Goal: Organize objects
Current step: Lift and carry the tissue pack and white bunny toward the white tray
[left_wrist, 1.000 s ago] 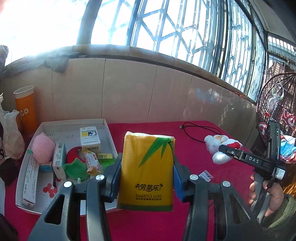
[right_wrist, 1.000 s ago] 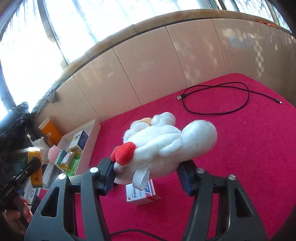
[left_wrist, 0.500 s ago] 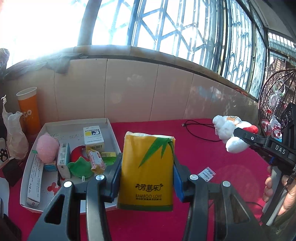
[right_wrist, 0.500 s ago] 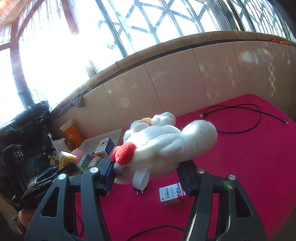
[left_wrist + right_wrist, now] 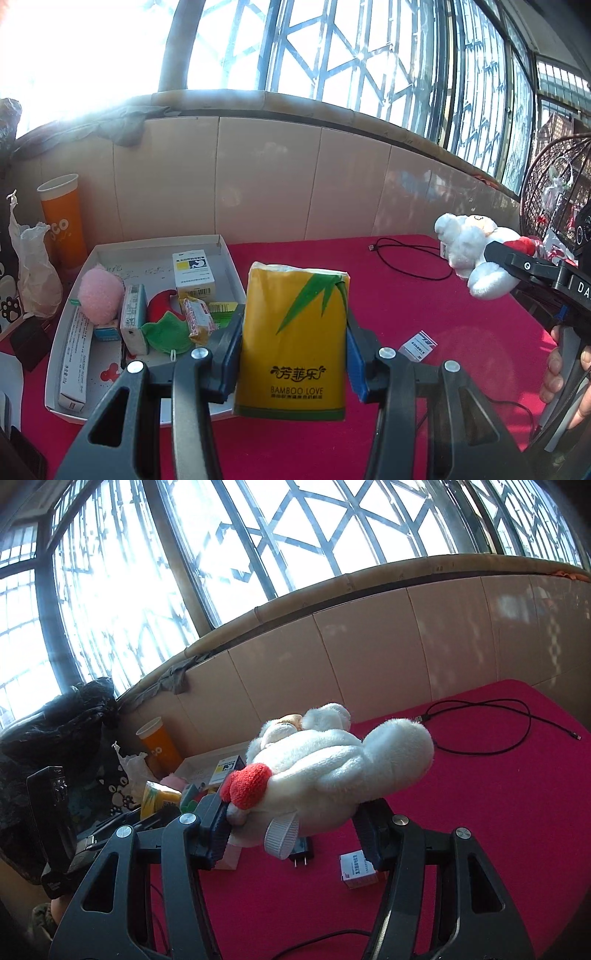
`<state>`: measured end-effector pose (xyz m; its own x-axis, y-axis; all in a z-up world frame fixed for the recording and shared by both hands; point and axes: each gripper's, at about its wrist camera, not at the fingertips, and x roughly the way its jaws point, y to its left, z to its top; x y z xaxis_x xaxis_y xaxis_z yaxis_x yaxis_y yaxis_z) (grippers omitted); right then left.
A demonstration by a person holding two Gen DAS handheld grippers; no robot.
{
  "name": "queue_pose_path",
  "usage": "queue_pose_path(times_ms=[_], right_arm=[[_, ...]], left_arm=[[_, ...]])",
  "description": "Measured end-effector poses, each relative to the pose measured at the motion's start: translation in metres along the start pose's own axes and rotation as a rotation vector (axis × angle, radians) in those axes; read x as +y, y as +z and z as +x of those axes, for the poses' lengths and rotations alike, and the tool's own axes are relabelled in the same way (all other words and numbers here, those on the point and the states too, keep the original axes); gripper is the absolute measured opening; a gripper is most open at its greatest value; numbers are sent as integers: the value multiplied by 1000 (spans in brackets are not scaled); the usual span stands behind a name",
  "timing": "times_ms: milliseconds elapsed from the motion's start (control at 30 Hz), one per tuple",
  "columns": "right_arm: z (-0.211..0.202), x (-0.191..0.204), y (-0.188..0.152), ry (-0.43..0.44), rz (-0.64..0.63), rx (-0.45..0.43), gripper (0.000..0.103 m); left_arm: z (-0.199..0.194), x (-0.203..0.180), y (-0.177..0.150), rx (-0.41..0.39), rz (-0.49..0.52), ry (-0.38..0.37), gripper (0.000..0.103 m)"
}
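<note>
Lifted clear of the table (image 5: 461, 306) since a second earlier, the plush (image 5: 332, 764) rode clamped in the right gripper (image 5: 291, 834). Left gripper (image 5: 291, 354) gripped the tissue pack (image 5: 293, 343) beside the tray's (image 5: 225, 245) right edge. Tray part-filled; a box (image 5: 360, 869) and cable (image 5: 406, 258) remained out.

The white box (image 5: 360, 869) on the red cloth is partly hidden behind a gripper finger; its print is too small to be read.

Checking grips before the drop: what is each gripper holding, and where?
Left gripper clamps the tissue pack by its sides. Right gripper clamps the plush toy across its body.
</note>
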<state>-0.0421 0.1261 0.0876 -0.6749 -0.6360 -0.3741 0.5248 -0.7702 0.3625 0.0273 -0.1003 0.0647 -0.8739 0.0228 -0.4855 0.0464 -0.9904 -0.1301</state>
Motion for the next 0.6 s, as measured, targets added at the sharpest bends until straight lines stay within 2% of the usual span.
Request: queue_pose_path(times_ms=[267, 600], right_arm=[[-2, 36, 13, 65, -73, -36, 57], [34, 95, 15, 136, -184, 10, 57]], left_arm=[[-6, 23, 11, -30, -36, 46, 48], [-14, 68, 26, -60, -79, 165, 47]])
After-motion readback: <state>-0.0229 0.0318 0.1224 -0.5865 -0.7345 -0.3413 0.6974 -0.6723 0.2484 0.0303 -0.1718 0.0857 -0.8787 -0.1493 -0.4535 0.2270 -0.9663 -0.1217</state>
